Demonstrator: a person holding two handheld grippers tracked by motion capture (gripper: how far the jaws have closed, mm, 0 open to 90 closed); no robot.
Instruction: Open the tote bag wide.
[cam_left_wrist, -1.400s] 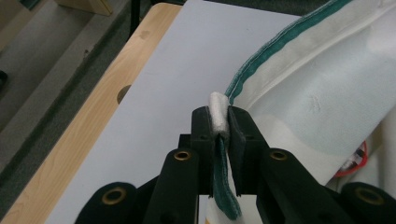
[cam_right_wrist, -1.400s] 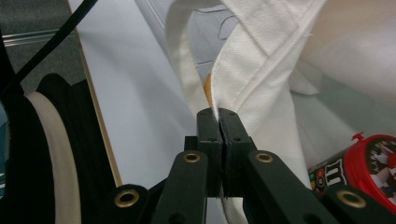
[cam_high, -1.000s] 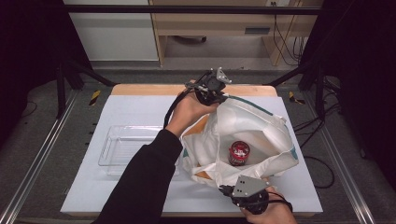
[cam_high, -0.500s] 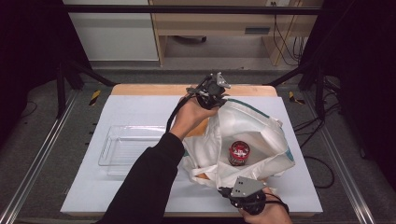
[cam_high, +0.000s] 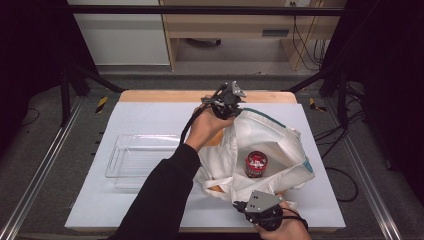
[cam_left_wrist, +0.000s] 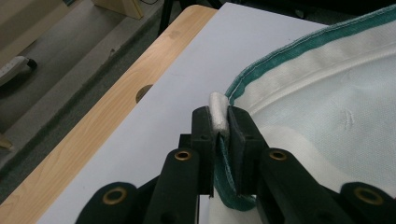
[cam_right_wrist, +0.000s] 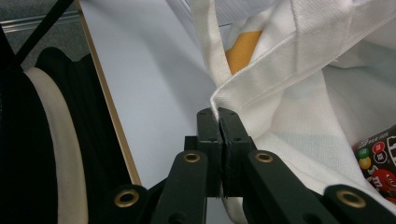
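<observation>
A white cloth bag (cam_high: 272, 142) with green trim lies open on the white table top. A red round tin (cam_high: 256, 164) sits inside it, and its printed label (cam_right_wrist: 379, 173) is visible in the right gripper view. Something orange (cam_right_wrist: 243, 51) shows under a fold of the cloth. At the far side, my left gripper (cam_high: 230, 107) is shut on the bag's green-edged rim (cam_left_wrist: 243, 84), with a fold of white cloth between its jaws (cam_left_wrist: 218, 115). Near the table's front edge, my right gripper (cam_high: 250, 202) is shut on the bag's near white rim (cam_right_wrist: 217, 113).
A clear plastic tray (cam_high: 120, 159) lies on the table to the left of the bag. The table's wooden far edge (cam_high: 165, 95) runs behind the left gripper. Black frame rails and cables stand on the floor around the table.
My left gripper has sunk a little with the bag's far rim, so the bag's mouth sits lower. The right gripper has stayed in place.
</observation>
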